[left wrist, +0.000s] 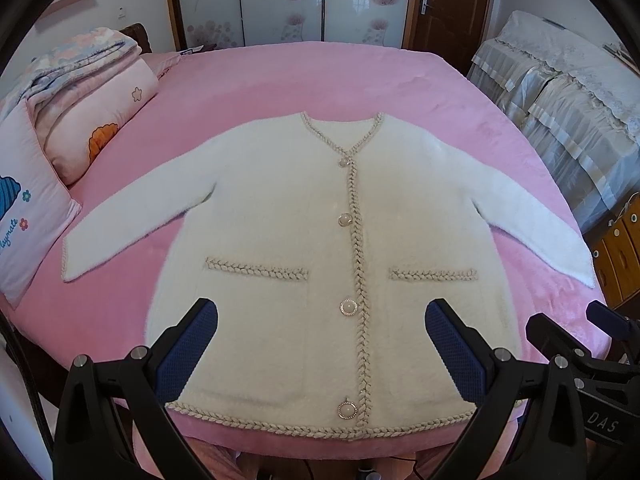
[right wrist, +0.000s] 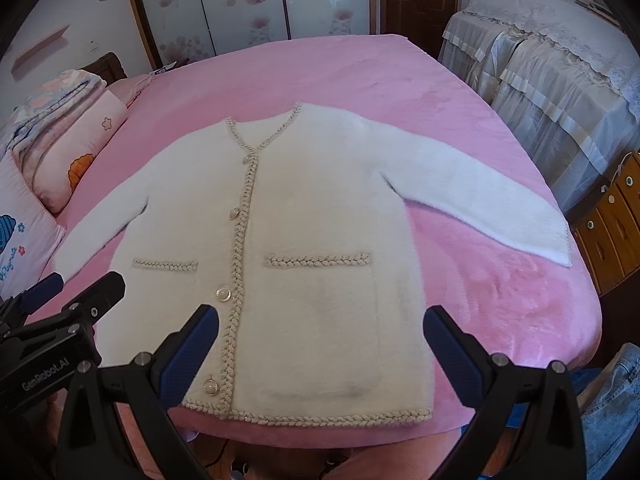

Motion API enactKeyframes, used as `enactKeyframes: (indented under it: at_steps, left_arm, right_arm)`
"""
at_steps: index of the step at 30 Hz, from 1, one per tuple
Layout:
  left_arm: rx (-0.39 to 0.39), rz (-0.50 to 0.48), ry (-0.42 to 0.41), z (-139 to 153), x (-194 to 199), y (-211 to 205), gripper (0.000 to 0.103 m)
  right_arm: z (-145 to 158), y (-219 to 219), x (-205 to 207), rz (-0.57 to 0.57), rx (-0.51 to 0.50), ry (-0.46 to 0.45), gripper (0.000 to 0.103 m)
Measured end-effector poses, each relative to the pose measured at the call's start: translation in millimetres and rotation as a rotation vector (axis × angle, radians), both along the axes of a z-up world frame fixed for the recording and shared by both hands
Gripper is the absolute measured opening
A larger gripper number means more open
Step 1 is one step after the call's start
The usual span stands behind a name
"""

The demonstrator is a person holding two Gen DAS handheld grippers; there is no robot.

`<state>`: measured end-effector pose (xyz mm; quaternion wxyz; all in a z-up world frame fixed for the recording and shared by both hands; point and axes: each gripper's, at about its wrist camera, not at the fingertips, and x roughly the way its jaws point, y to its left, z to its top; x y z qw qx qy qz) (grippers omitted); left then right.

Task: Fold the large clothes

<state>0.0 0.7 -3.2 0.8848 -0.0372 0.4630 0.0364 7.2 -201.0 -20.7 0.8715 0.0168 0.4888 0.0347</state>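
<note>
Cardigan: a fluffy white cardigan (left wrist: 280, 216) is lying face up and buttoned on the pink bed (left wrist: 280, 76), spread flat with nothing folded, its neckline pointing toward the far wardrobe doors and its braided hem (left wrist: 320, 430) sitting at the near edge of the bed.

Sleeves: both are stretching outward and angling down toward the near side, the left sleeve (left wrist: 132, 220) reaching toward the pillows and the right sleeve (right wrist: 492, 208) reaching toward the bed's right edge.

Front details: four round pearly buttons are running down the braided placket (left wrist: 358, 264), and a braided pocket trim is sitting on each side of it.

Left gripper: the left gripper (left wrist: 320, 344) is hovering above the lower front of the cardigan, jaws spread wide and holding nothing; whether the blue pads are brushing the fabric is hard to say from here.

Right gripper: the right gripper (right wrist: 320, 344) is hanging over the cardigan's right pocket area near the hem, jaws likewise wide apart and empty.

Spacing: the two grippers are sitting close beside each other, each showing at the edge of the other's view.

Surroundings: folded quilts and a pillow (left wrist: 28, 204) are resting at the left of the bed, and lace-covered furniture (right wrist: 560, 64) is standing to the right.
</note>
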Motion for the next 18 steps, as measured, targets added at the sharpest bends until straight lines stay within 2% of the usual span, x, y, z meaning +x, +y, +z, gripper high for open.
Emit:
enactKeyframes:
  at_steps: [9, 18]
  left_arm:
    - [-0.001, -0.005, 0.011, -2.4, 1.4, -1.9, 0.103]
    - [-0.002, -0.008, 0.018, -3.7, 5.1, -4.8, 0.103]
  right_arm:
    - [-3.3, 6.6, 0.1, 0.007, -0.034, 0.006, 0.102]
    - [0.1, 2.5, -1.2, -0.009, -0.049, -0.032, 0.102]
